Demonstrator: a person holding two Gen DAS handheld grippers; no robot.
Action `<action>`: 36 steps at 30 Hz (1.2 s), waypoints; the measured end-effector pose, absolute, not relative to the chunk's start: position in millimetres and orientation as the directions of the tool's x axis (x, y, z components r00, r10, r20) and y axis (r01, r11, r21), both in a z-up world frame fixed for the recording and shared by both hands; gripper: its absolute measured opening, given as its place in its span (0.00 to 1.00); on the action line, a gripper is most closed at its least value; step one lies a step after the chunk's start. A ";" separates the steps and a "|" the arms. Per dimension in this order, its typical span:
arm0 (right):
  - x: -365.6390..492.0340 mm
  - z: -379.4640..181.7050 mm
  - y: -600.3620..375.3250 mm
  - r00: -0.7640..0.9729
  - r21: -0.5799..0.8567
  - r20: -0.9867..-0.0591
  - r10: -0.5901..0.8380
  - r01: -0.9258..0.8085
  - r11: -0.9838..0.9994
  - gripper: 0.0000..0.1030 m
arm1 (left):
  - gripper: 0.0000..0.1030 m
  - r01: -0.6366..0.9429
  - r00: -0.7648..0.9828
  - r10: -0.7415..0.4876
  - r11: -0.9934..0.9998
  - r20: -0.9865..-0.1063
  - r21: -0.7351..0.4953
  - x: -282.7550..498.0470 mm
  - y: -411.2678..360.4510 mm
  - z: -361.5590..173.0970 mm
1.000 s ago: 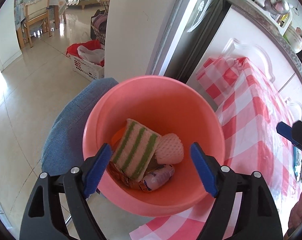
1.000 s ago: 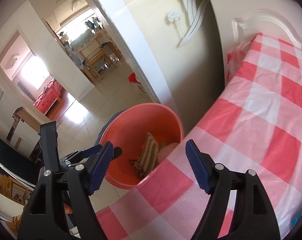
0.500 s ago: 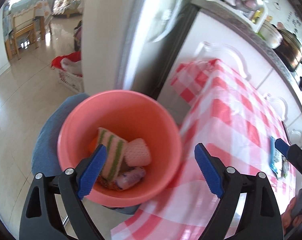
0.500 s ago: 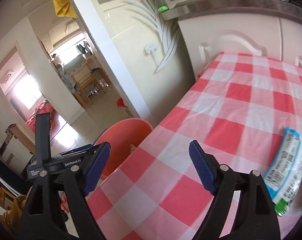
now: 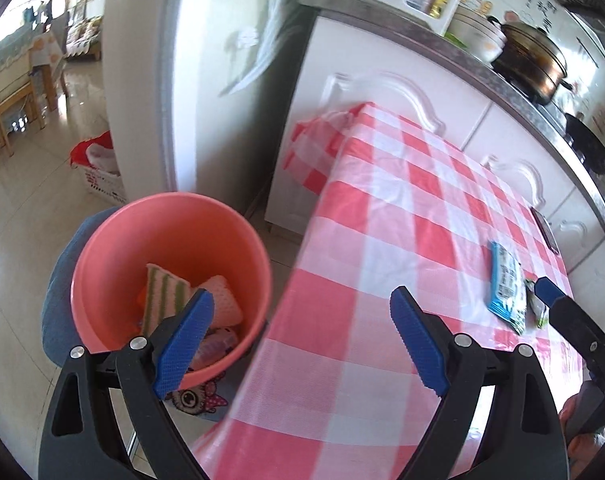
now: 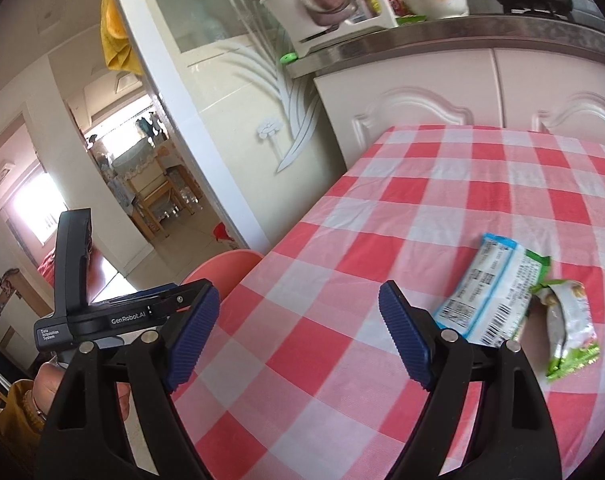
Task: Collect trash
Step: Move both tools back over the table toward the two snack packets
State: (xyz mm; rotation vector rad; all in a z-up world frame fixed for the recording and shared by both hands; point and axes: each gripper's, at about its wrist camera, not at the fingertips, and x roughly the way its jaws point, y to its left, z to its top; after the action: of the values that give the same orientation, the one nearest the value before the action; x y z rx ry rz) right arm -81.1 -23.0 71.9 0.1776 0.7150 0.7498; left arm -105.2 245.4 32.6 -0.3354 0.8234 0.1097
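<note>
The right gripper [image 6: 298, 334], jaws wide and empty, is nearer the blue-and-white crinkled plastic wrapper [image 6: 484, 292], lying flat on the red-checked tablecloth [image 6: 442, 200] at its two o'clock, long axis running twelve to six. The left gripper [image 5: 298, 344] is also wide and empty.

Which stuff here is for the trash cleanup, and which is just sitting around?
For the job:
- blue wrapper
- green wrapper
- pink bucket

Just sitting around:
- pot on the counter
- checked tablecloth
- white basket on the floor
</note>
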 end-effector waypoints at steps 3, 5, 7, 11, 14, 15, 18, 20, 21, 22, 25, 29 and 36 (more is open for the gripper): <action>-81.4 70.4 -40.1 0.532 0.403 -0.520 0.668 -0.536 0.742 0.80 | 0.86 -0.197 0.672 -0.048 0.950 -0.739 -0.241 -103.3 230.2 36.9; -82.1 71.4 -53.7 0.556 0.413 -0.507 0.658 -0.514 0.752 0.81 | 0.86 -0.181 0.667 -0.055 0.956 -0.743 -0.233 -102.1 220.0 39.5; -82.9 73.0 -66.9 0.583 0.422 -0.491 0.647 -0.490 0.762 0.87 | 0.86 -0.163 0.667 -0.063 0.960 -0.743 -0.228 -101.7 208.8 43.3; -85.7 79.6 -87.4 0.623 0.425 -0.461 0.632 -0.470 0.774 0.90 | 0.86 -0.125 0.665 -0.077 0.969 -0.743 -0.212 -100.9 187.5 50.3; -88.1 82.9 -105.2 0.644 0.429 -0.445 0.622 -0.456 0.780 0.90 | 0.86 -0.093 0.666 -0.090 0.975 -0.741 -0.202 -101.6 172.3 54.2; -88.5 83.2 -110.6 0.651 0.431 -0.441 0.618 -0.450 0.782 0.90 | 0.86 -0.080 0.664 -0.094 0.977 -0.741 -0.196 -101.6 165.9 55.2; -88.1 83.6 -128.6 0.673 0.433 -0.435 0.598 -0.426 0.795 0.90 | 0.86 -0.041 0.660 -0.104 0.984 -0.744 -0.175 -101.0 147.5 57.5; -87.3 82.3 -142.0 0.684 0.443 -0.432 0.587 -0.406 0.799 0.90 | 0.86 -0.017 0.657 -0.112 0.986 -0.746 -0.164 -99.3 137.7 57.4; -86.8 81.3 -149.0 0.689 0.450 -0.430 0.583 -0.397 0.800 0.90 | 0.86 -0.008 0.655 -0.114 0.987 -0.747 -0.158 -98.4 132.9 57.0; -85.6 80.0 -155.0 0.693 0.449 -0.435 0.575 -0.387 0.805 0.90 | 0.86 -0.001 0.651 -0.114 0.989 -0.750 -0.151 -97.0 127.7 56.4; -79.5 75.0 -172.3 0.706 0.434 -0.459 0.539 -0.351 0.829 0.90 | 0.87 0.021 0.636 -0.118 0.990 -0.762 -0.136 -91.8 110.4 53.2; -68.4 62.6 -190.1 0.693 0.452 -0.498 0.521 -0.306 0.838 0.90 | 0.87 0.053 0.609 -0.110 0.994 -0.786 -0.097 -83.8 85.6 48.3; -53.1 40.5 -196.5 0.639 0.452 -0.578 0.507 -0.265 0.851 0.90 | 0.87 0.106 0.599 -0.129 0.991 -0.791 -0.081 -76.4 59.5 44.0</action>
State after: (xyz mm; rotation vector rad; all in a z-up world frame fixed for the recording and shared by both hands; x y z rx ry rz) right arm -53.1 -196.5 40.5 0.3429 0.7581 0.4502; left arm -76.4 59.5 44.0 -0.0266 0.9189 -0.1365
